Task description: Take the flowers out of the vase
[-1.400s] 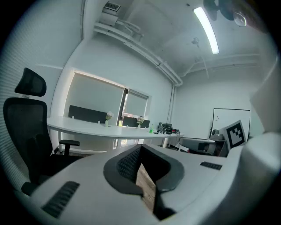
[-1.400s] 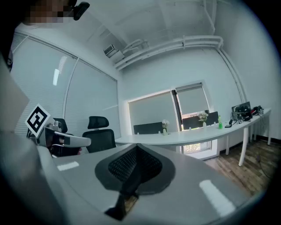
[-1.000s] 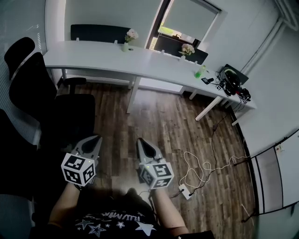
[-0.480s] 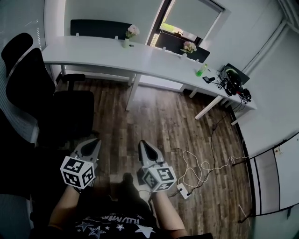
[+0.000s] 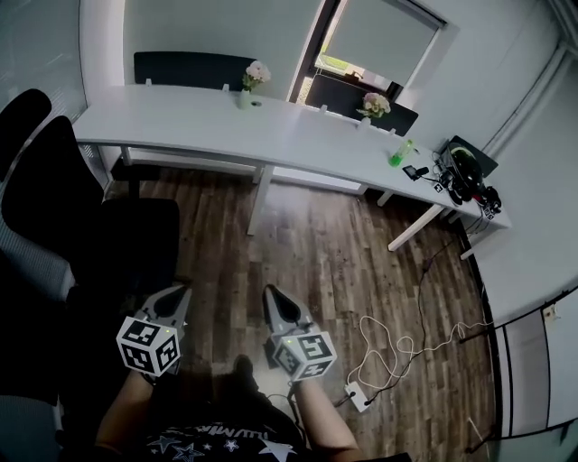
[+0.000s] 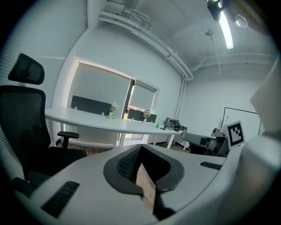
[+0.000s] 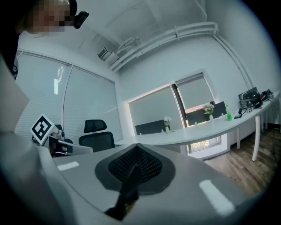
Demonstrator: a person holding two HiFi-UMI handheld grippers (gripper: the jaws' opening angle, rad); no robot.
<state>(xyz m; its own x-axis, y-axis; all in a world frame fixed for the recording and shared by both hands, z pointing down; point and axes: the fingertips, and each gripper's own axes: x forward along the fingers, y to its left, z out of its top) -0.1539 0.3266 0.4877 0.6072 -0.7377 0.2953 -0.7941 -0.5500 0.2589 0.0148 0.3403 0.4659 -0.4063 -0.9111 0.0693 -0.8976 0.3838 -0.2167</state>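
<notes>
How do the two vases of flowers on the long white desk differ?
The left vase of flowers stands before the wall left of the window; the right vase of flowers stands before the window, nearer the green bottle. The left one looks taller; the right one sits lower and wider. Both hold pale pink blooms, upright at the white desk's back edge.

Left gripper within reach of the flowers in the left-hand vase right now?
Probably not. The left gripper is shut, close to the person's body; the flowers stand on the desk across open floor.
</notes>
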